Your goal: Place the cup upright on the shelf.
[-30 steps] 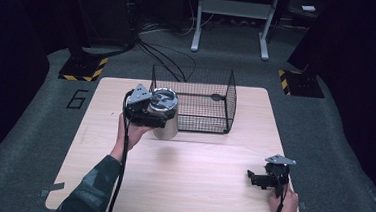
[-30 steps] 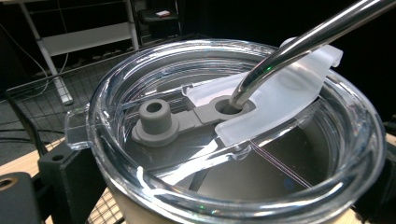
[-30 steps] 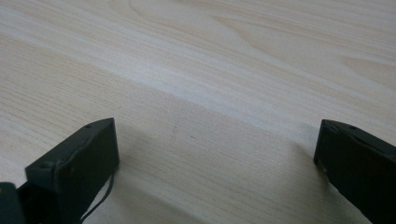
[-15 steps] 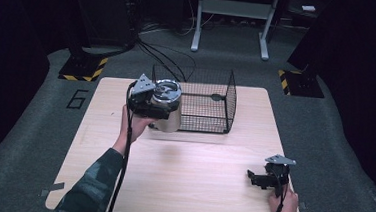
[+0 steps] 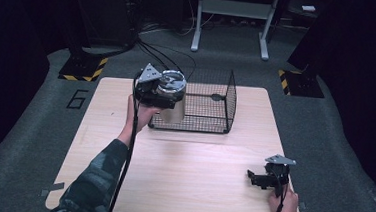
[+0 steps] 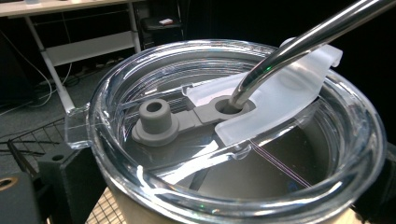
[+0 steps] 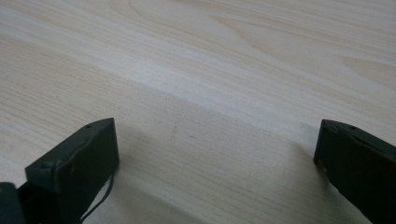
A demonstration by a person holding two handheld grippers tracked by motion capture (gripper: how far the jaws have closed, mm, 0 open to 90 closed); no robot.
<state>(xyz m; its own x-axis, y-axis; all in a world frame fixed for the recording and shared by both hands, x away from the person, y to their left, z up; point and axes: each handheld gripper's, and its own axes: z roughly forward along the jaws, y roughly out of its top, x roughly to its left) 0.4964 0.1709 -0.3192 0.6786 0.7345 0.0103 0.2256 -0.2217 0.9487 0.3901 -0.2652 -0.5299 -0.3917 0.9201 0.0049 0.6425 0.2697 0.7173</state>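
Observation:
A beige tumbler (image 5: 172, 110) with a clear lid (image 6: 233, 135) and a metal straw (image 6: 299, 42) hangs above the table's back left, at the left end of a black wire basket (image 5: 211, 100). My left gripper (image 5: 162, 100) is shut on the tumbler's body, and its black fingers (image 6: 63, 179) press the sides just under the lid. A grey stopper (image 6: 155, 119) sits in the lid beside the straw hole. My right gripper (image 5: 257, 180) rests on the wooden table (image 5: 195, 181) at the front right. It is open (image 7: 215, 158), with bare wood between its jaws.
The basket is open at the top and stands at the table's back centre; its wire (image 6: 28, 140) shows behind the tumbler. Cables (image 5: 159, 54) run over the carpet behind the table. Striped stand bases (image 5: 83, 66) and a white frame (image 5: 232, 19) lie beyond.
My left gripper has carried the tumbler away from the person and slightly right, closer to the basket's left end. The right gripper has stayed put.

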